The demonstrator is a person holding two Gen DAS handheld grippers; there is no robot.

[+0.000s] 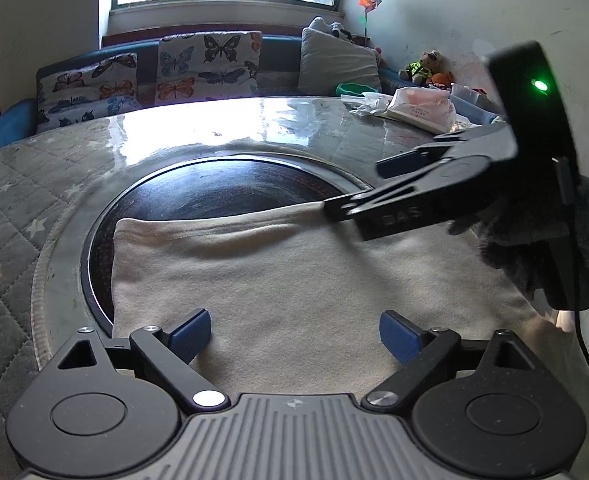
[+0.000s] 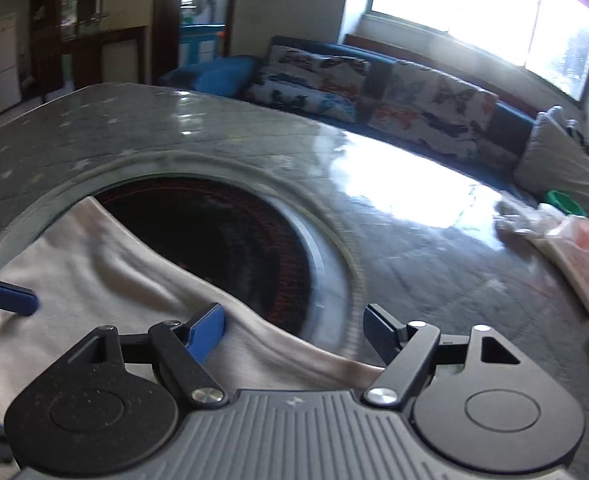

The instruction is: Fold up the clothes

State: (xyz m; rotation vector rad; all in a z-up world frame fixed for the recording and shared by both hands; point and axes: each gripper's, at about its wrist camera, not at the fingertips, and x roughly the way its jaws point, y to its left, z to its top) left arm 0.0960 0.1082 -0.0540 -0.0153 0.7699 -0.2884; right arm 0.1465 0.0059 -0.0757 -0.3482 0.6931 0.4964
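A cream garment [image 1: 294,280] lies flat on the table [image 1: 54,184], covering the near part of a dark round inset [image 1: 222,188] sunk into the quilted, glossy table cover. Its far hem crosses the inset from left to right.

At the table's far right corner stands a clear plastic bin [image 1: 472,98]; its contents cannot be made out. Beside it lie a pink-and-white packet [image 1: 422,110] whose small print is too blurred to read, and a green bowl [image 1: 354,89] just past the table edge.

The right gripper [image 1: 358,188] reaches in from the right side of the left wrist view, held in a dark-gloved hand [image 1: 550,236]. Raised letters on its finger look like "DAS" (only partly legible), and a green light glows on its body. Its lower finger touches the garment's far hem, and the other blue pad stands apart above it. The right wrist view shows the jaws spread wide, with the garment's edge passing between the pads [image 2: 208,332].

The left gripper [image 1: 294,334] hovers low over the near part of the garment, jaws wide apart and nothing between them.

Butterfly-print cushions [image 1: 210,66] line a blue sofa beyond the table's far edge.
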